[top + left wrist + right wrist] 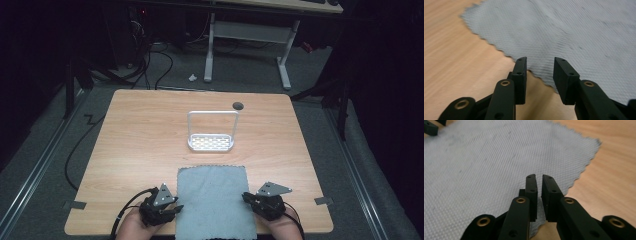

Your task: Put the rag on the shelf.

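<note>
A grey cloth [212, 200] lies flat on the wooden table [140, 130] at its near edge, between my two grippers. My left gripper [177, 207] sits at the cloth's left edge. In the left gripper view its jaws [540, 61] stand open over the zigzag hem of the cloth [574, 30], with nothing between them. My right gripper [246, 196] is at the cloth's right edge. In the right gripper view its jaws [539, 177] stand a narrow slit apart just above the cloth [486, 157], not pinching it. The left gripper's tip [431, 127] shows at the far side.
A white wire rack [212, 143] with a tall hoop handle stands mid-table, just beyond the cloth. A dark round hole [238, 105] sits near the table's far edge. Bare wood lies to both sides. A white desk frame [247, 50] and cables stand on the floor behind.
</note>
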`<state>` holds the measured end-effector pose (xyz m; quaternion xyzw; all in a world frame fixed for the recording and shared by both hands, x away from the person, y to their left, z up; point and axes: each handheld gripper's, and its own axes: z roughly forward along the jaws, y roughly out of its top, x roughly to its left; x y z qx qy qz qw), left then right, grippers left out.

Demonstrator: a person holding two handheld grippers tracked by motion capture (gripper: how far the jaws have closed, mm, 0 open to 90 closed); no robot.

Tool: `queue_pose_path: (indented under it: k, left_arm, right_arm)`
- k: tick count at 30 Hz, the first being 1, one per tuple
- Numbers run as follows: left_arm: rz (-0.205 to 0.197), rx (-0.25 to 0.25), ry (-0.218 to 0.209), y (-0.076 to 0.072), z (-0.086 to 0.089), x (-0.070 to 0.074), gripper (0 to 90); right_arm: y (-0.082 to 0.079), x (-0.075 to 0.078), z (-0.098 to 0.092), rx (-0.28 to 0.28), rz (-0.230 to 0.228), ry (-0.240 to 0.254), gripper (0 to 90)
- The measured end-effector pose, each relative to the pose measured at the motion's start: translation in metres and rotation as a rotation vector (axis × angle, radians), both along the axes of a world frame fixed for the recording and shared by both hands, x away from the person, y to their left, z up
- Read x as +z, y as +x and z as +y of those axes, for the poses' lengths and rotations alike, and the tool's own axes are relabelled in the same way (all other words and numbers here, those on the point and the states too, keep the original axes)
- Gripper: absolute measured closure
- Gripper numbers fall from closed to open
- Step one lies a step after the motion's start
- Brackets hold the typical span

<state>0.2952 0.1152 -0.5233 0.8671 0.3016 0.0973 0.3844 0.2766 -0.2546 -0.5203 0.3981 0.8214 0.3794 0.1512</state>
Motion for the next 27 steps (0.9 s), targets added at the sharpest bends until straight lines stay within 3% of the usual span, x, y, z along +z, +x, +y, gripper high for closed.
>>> queue_pose_path:
  k: [3,5,8,9,13,16,18,22,24,27]
  left_arm:
    - [0.021,0.123,-0.132,0.019,0.014,0.0,61.3]
    - [0.016,0.173,-0.157,0.032,0.015,0.0,62.1]
    - [0.004,0.206,-0.115,0.048,0.01,-0.002,62.9]
    - [0.004,0.235,-0.119,0.058,0.006,-0.005,63.3]
    - [0.005,0.232,-0.097,0.07,-0.004,-0.007,65.6]
    - [-0.015,0.254,-0.048,0.078,-0.013,-0.008,66.2]
    - [-0.003,0.262,-0.079,0.081,-0.015,-0.008,68.8]
    - [-0.016,0.255,-0.06,0.079,-0.02,-0.01,75.4]
    - [0.015,0.279,-0.106,0.081,-0.017,-0.011,77.3]
    - [0.0,0.264,-0.086,0.08,-0.021,-0.011,81.7]
  right_arm:
    - [0.001,0.003,-0.005,-0.037,-0.037,-0.003,82.8]
    - [0.003,0.002,-0.007,-0.044,-0.04,0.0,81.6]
    - [0.006,0.002,-0.011,-0.052,-0.042,0.003,80.9]
    - [0.006,0.002,-0.011,-0.052,-0.042,0.006,80.8]
    - [0.005,0.002,-0.012,-0.052,-0.042,0.01,80.4]
    - [0.006,0.002,-0.012,-0.049,-0.047,0.008,80.2]
    - [0.006,0.003,-0.012,-0.051,-0.046,0.01,80.1]
    - [0.008,0.003,-0.011,-0.049,-0.052,0.01,79.0]
    - [0.009,0.002,-0.011,-0.052,-0.052,0.013,77.0]
    - [0.011,0.0,-0.01,-0.077,-0.058,0.03,72.4]
